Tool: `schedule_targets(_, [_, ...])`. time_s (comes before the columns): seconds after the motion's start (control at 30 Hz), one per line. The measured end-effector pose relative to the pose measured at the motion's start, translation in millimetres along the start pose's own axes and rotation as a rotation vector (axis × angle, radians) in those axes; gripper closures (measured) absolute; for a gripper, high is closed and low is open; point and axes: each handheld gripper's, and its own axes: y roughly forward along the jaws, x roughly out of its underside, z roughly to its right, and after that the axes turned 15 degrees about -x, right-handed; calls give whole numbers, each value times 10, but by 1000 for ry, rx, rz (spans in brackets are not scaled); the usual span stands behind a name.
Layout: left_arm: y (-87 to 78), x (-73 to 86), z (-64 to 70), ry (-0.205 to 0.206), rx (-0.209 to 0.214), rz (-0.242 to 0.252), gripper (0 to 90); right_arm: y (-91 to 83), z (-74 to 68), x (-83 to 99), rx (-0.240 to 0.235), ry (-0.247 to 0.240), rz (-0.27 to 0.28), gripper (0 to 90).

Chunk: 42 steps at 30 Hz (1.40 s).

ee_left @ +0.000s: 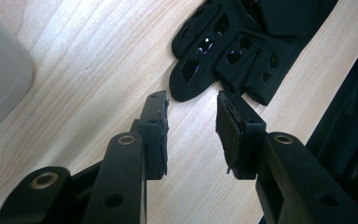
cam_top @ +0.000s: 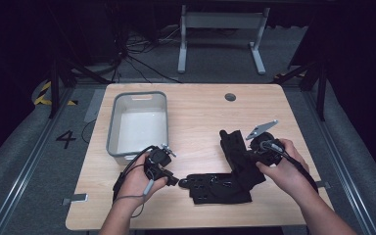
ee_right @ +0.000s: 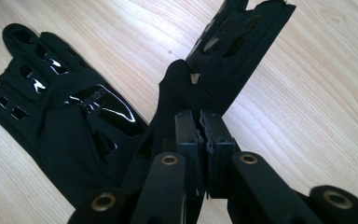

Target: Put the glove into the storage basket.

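A: Where r the gloves rn?

B: Both on the wood table (cam_top: 200,105), to the right of the grey bin (cam_top: 138,100). The flat glove (cam_top: 214,187) lies on the table edge nearest me, down and right of the bin, its finger tips pointing back toward the bin side. The 2nd glove (cam_top: 236,151) is right next to it, touching it at the cuff end, w/ its fingers pointing away from me.

A: What's ur right tongs doing?

B: My right tongs (cam_top: 252,156) r squeezed tight on the 2nd glove (ee_right: 223,51). In the right gripper view the jaws r pressed together w/ a fold of black cloth pinched between them. Part of that glove is up off the table, and its finger end sticks up tilted. The flat glove (ee_right: 51,98) sits just to the side of it there, shiny patches facing up.

A: And the left tongs?

B: My left tongs (cam_top: 174,180) r just right of the bin's near corner, close to the flat glove's finger tips. In the left gripper view the jaws stand apart, a fair gap, nothing in them. The flat glove (ee_left: 223,51) is just past the pads (ee_left: 154,122), v close to the tips, but I can't tell if it touches. Bin corner (ee_left: 0,79) shows off to the side.

A: Anything in the bin?

B: Looks bare white inside.
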Motion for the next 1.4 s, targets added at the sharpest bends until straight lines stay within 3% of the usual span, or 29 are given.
schedule_targets(0.27, [-5,8,3,-2,-3,0,644,89,-145,-77,-7,-41,-4,866])
schedule_targets(0.47, [-2,-5,0,1,0,2,644,19,-164,-63,2,-43,-5,865])
schedule_targets(0.7, [1,-33,29,12,0,2,641,98,-281,-55,-31,-66,2,861])
schedule_targets(0.93, [14,-37,20,12,0,-1,640,209,-450,-101,-105,-105,12,852])
schedule_targets(1.07, [2,-34,22,10,2,5,639,306,-590,-150,-197,-129,10,783])
schedule_targets(1.1, [2,-34,22,10,2,5,639,306,-590,-150,-197,-129,10,783])
schedule_targets(1.13, [0,-33,23,9,3,6,639,341,-645,-163,-271,-144,14,741])
schedule_targets(1.23, [-6,-31,21,9,-1,8,637,352,-694,-160,-326,-153,27,721])
schedule_targets(1.4, [-2,-34,25,10,-1,5,634,316,-600,-117,-290,-131,49,701])
